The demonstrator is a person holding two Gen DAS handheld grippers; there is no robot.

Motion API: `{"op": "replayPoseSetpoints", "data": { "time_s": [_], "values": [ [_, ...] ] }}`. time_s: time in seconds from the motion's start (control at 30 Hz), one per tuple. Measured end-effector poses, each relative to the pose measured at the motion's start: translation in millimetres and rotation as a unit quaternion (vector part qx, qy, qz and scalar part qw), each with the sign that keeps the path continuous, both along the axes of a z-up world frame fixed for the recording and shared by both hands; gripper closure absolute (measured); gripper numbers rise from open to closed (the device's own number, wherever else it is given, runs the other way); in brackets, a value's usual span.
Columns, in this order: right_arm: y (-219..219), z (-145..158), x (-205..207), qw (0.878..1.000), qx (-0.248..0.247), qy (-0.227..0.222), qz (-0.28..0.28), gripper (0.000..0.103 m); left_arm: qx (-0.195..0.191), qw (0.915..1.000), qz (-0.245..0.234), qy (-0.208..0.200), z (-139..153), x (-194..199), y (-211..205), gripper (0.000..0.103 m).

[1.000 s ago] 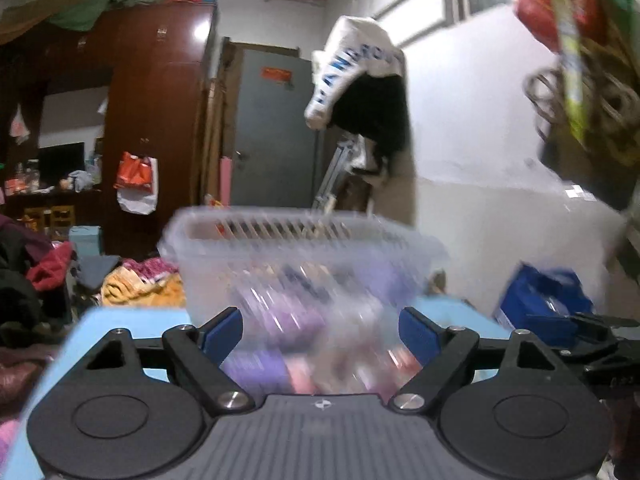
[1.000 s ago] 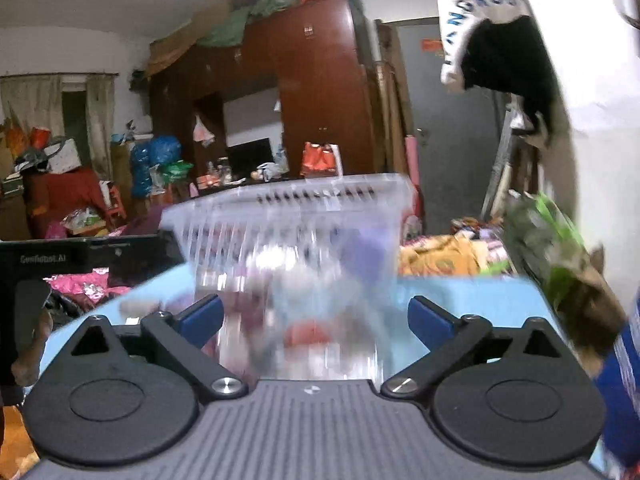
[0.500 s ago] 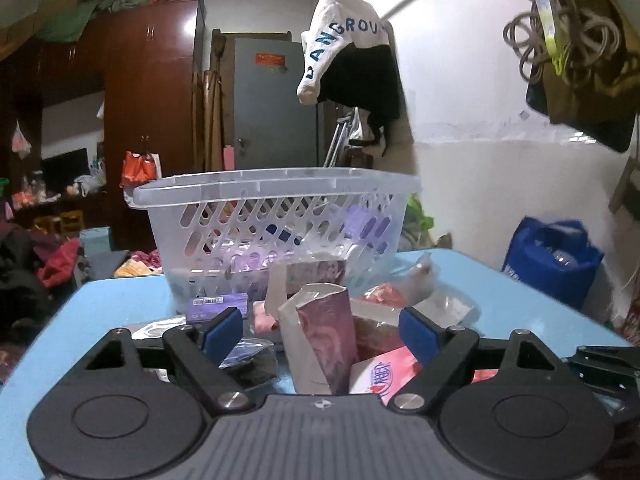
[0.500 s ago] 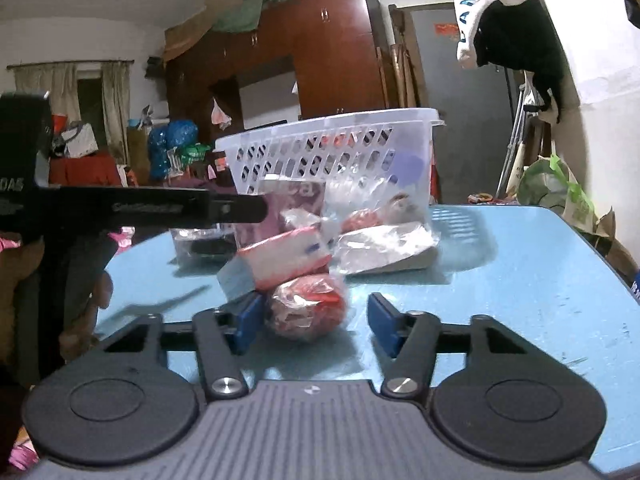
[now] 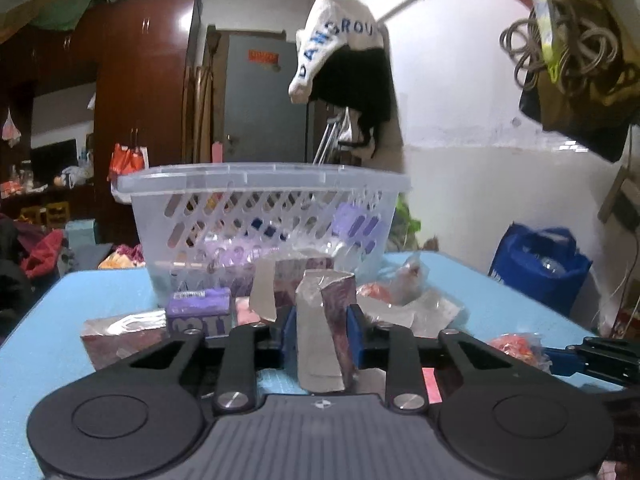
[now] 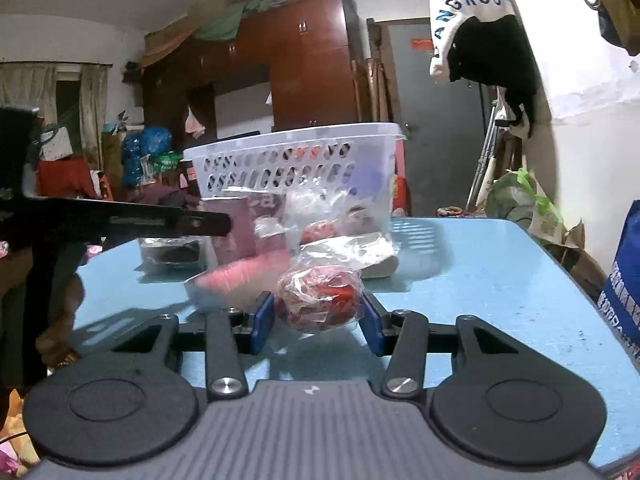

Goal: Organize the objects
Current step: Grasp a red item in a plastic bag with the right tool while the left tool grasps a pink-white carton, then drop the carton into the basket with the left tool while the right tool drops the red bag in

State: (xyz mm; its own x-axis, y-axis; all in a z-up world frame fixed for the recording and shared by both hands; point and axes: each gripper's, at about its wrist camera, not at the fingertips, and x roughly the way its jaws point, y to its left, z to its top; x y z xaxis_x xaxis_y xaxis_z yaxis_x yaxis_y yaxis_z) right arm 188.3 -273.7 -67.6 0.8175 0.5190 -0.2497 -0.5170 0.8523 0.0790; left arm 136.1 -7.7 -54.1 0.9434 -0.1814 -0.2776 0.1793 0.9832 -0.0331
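A clear plastic basket (image 5: pixel 260 216) stands at the back of the blue table (image 5: pixel 500 300), with several packets inside. It also shows in the right wrist view (image 6: pixel 296 168). My left gripper (image 5: pixel 322 338) is shut on an upright silver and maroon packet (image 5: pixel 326 336). My right gripper (image 6: pixel 318 320) is shut on a red snack in a clear wrapper (image 6: pixel 320 300), low on the table. The left gripper's arm crosses the right wrist view (image 6: pixel 120 222). The right gripper's tip shows at the left wrist view's right edge (image 5: pixel 596 360).
Loose packets lie in front of the basket: a purple box (image 5: pixel 199 314), a dark flat pack (image 5: pixel 120 334), a pink pack (image 6: pixel 240 276) and clear bags (image 6: pixel 344 248). A blue bag (image 5: pixel 540 264) stands right of the table. Bare blue table (image 6: pixel 500 280) lies to the right.
Both grippers came down from in front of the basket to the loose packets. The left shut on the silver and maroon packet; the right closed on the red snack.
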Motion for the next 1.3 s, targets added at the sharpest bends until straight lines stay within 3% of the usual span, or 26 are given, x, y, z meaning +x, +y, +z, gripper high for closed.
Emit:
{"op": "replayPoseSetpoints", "data": {
  "time_s": [0.77,1.3],
  "values": [
    [-35,15,19,0.998,0.031,-0.003,-0.058,0.054,-0.052,0.9975,0.018,-0.043,9,-25,43,0.073],
    [-26,30,26,0.998,0.032,-0.006,-0.047,0.054,-0.066,0.9957,0.031,-0.056,12,-31,54,0.074]
  ]
}}
